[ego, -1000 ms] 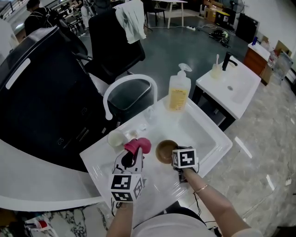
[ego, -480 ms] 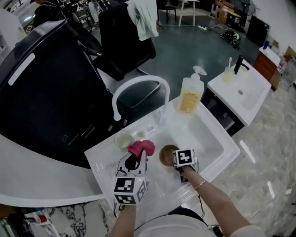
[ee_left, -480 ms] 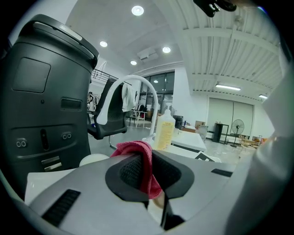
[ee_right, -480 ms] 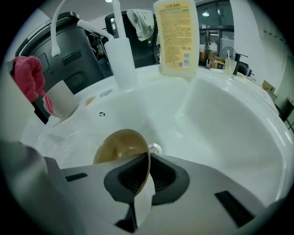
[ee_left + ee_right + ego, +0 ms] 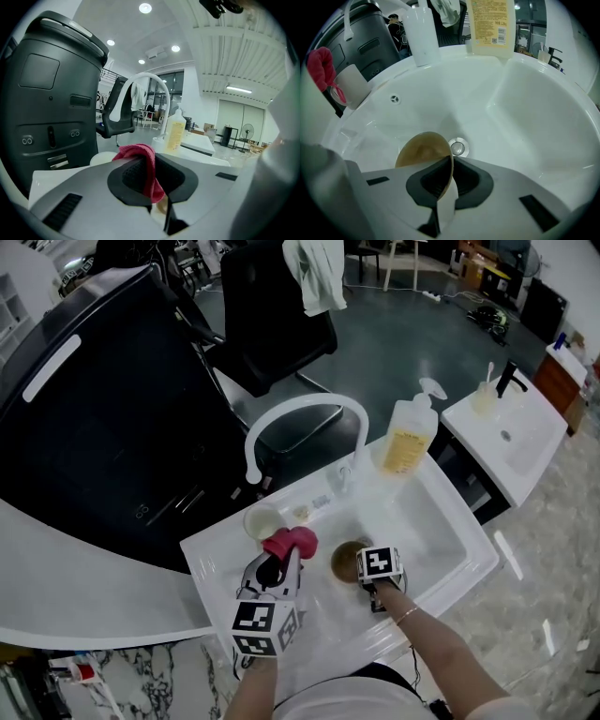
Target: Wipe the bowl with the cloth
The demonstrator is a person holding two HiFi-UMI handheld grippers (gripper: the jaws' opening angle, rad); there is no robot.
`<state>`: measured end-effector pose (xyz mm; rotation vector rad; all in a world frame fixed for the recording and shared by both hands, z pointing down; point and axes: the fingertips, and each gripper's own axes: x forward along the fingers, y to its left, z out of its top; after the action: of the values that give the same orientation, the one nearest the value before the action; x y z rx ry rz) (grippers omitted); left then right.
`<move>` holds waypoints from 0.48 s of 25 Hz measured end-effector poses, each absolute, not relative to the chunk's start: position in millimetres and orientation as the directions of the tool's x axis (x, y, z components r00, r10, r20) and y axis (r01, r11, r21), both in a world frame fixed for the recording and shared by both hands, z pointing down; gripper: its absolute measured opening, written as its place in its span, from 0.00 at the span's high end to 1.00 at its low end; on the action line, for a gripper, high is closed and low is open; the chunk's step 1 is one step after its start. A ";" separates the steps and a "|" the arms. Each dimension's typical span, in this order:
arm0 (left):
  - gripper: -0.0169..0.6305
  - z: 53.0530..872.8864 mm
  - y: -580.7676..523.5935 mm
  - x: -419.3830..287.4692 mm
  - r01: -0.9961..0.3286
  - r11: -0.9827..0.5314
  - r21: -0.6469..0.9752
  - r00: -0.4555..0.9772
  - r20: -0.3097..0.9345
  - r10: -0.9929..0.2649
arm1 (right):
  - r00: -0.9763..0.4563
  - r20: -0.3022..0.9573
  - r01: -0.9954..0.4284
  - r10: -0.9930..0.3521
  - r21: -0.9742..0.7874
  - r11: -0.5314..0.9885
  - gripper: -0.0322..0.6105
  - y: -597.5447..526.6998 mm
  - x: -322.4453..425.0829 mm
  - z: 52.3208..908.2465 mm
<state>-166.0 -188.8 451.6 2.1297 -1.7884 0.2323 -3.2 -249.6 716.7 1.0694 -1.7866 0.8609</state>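
Note:
A tan bowl (image 5: 423, 150) hangs over the white sink (image 5: 525, 122), pinched at its rim by my right gripper (image 5: 449, 174), which is shut on it. In the head view the bowl (image 5: 345, 562) sits just left of that gripper (image 5: 367, 579). My left gripper (image 5: 149, 172) is shut on a pink-red cloth (image 5: 140, 161), which bunches above the jaws. From the head camera the cloth (image 5: 290, 543) shows at the tip of the left gripper (image 5: 277, 568), a short way left of the bowl and apart from it.
A white arched tap (image 5: 300, 423) stands behind the sink. A soap bottle (image 5: 405, 442) sits at the sink's back right corner, a white cup (image 5: 262, 522) on the rim at left. The drain (image 5: 458, 148) lies under the bowl. A large black machine (image 5: 103, 418) is at left.
The head view has shifted, so the sink sits a little more to the right and lower. Both grippers keep their grips and their spacing.

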 end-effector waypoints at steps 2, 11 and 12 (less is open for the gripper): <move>0.90 454.4 -189.1 -168.1 -0.977 -0.138 0.163 0.189 0.351 -0.917 | -0.258 0.916 -0.908 -0.307 -0.122 0.400 0.92 -249.0 -3.8 720.6; 0.90 458.6 -189.8 -175.3 -0.979 -0.117 0.166 0.171 0.358 -0.918 | -0.266 0.919 -0.901 -0.291 -0.129 0.415 0.92 -251.3 -9.9 734.8; 0.90 458.9 -189.6 -175.8 -0.979 -0.116 0.166 0.170 0.359 -0.918 | -0.262 0.920 -0.901 -0.292 -0.124 0.417 0.91 -251.5 -9.8 735.4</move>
<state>-175.8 -189.6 458.9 2.0938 -1.8015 0.2357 -9.8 -251.5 735.4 1.0333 -1.7763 0.8533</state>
